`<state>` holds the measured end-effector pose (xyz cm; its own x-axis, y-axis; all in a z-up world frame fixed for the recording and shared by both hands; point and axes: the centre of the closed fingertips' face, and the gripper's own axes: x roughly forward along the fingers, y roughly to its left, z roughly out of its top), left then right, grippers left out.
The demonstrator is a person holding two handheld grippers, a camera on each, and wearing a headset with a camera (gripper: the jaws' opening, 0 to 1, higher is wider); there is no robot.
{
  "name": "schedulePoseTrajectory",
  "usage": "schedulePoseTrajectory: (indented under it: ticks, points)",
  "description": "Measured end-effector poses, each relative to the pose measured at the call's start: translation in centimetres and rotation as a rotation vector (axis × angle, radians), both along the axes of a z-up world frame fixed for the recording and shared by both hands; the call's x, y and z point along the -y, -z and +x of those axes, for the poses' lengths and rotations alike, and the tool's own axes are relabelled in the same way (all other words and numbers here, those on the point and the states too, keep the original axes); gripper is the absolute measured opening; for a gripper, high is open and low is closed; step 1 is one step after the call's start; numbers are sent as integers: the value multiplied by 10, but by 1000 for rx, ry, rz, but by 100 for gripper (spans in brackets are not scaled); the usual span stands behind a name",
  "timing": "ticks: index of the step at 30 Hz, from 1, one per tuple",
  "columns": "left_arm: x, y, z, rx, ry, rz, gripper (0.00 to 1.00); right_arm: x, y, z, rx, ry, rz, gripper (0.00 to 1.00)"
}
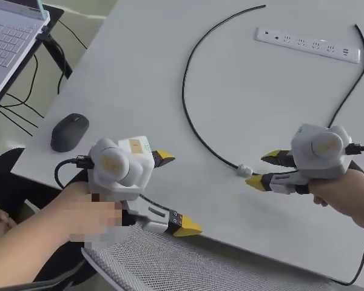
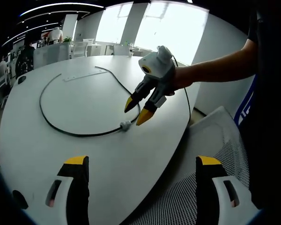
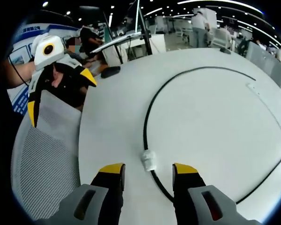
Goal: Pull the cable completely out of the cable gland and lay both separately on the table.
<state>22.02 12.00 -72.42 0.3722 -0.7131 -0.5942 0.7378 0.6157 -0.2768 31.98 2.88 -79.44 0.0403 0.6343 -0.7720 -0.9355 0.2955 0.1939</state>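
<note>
Small white cable gland [image 3: 148, 160] on thin black cable [image 1: 185, 103] lies just ahead of the right gripper [image 1: 261, 170], jaws open and empty; the left gripper [image 1: 179, 193], likewise open and empty, is farther

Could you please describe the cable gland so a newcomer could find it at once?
Start at the white table and follow the black cable that arcs across it toward the near edge. The cable gland is the small white fitting on that cable, just ahead of the open right gripper. Nothing else along the black cable is white.
</note>
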Motion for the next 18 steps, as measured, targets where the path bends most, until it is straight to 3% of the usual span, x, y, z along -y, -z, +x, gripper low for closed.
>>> schedulePoseTrajectory:
  ticks: [18]
  points:
    - [-6,6,1,-7,16,1,94,-5,18,-1,2,-103,-74,20]
